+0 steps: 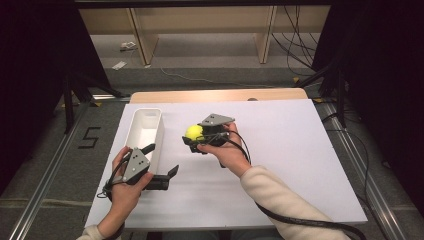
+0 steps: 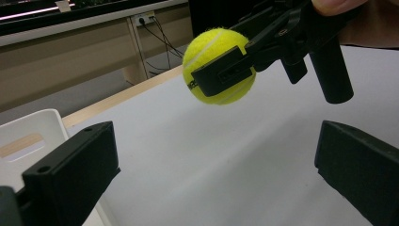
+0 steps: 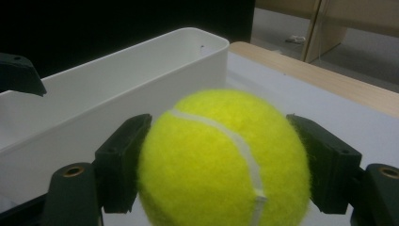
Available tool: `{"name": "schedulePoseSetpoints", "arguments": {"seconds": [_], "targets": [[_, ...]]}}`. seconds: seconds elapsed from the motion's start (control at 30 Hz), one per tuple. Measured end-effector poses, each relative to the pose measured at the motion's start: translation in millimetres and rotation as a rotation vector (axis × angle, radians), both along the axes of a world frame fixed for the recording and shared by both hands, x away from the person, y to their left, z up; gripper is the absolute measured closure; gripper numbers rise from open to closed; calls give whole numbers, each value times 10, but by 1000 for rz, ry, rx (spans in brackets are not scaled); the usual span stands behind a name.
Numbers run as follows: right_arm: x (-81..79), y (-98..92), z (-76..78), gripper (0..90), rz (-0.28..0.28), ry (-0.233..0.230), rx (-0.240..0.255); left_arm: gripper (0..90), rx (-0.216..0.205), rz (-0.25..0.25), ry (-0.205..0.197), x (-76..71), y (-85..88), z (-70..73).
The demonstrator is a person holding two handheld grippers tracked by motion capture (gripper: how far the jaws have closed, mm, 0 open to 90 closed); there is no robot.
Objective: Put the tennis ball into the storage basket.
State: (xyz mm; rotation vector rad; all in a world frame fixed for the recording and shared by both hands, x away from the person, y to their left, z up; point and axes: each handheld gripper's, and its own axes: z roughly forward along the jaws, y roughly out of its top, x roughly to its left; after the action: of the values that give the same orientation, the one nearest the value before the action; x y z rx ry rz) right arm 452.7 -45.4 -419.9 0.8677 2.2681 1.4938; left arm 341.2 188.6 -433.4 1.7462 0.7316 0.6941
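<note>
One tennis ball, two tongs, one white bin: ball picked up, not yet delivered.

Right tongs [image 1: 192, 137]: jaws clamped on either side of the tennis ball [image 1: 194, 132], which hangs clear of the tabletop; the right gripper view shows both black pads pressed into the yellow felt [image 3: 223, 160]. Left tongs [image 1: 162, 162]: jaws spread wide with nothing between them, held near the person, the ball up ahead of them in the left gripper view [image 2: 219, 66]. White bin [image 1: 145, 131]: one, long and narrow, just beyond the left tongs and close beside the gripped ball, interior bare as far as can be seen. White tabletop [image 1: 280, 150]: one board under everything. Judged status: pickup done; the likely remainder is carrying the ball over the bin's rim [image 3: 141, 52] and letting go.
</note>
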Motion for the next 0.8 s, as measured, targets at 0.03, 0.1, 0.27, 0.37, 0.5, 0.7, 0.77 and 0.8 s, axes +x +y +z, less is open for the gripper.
{"name": "schedulePoseSetpoints", "arguments": {"seconds": [0.03, 0.1, 0.27, 0.37, 0.5, 0.7, 0.77, 0.8], "targets": [[-4, 4, 0, 265, 1, 2, 1, 0, 0, 0, 0, 0, 0, 0], [-7, 10, -3, 265, 1, 2, -1, 0, 1, 0, 1, 0, 1, -2], [-7, 32, -10, 265, 6, 2, -1, 0, 0, 1, -1, -2, 0, 0], [-9, 51, -14, 265, 10, 1, -1, 0, 2, 0, 0, -1, 0, -1], [-6, 70, -8, 265, 11, 3, 0, 0, 0, 1, -1, 0, 3, -1], [-7, 114, 12, 265, 18, -2, -2, 0, 1, 0, -2, -2, -1, 1], [-9, 119, 14, 265, 18, -4, -3, 0, 4, 0, -1, -2, 2, -2], [-8, 119, 12, 265, 17, -4, -4, 0, 4, 0, -1, -3, 2, -2]]}}
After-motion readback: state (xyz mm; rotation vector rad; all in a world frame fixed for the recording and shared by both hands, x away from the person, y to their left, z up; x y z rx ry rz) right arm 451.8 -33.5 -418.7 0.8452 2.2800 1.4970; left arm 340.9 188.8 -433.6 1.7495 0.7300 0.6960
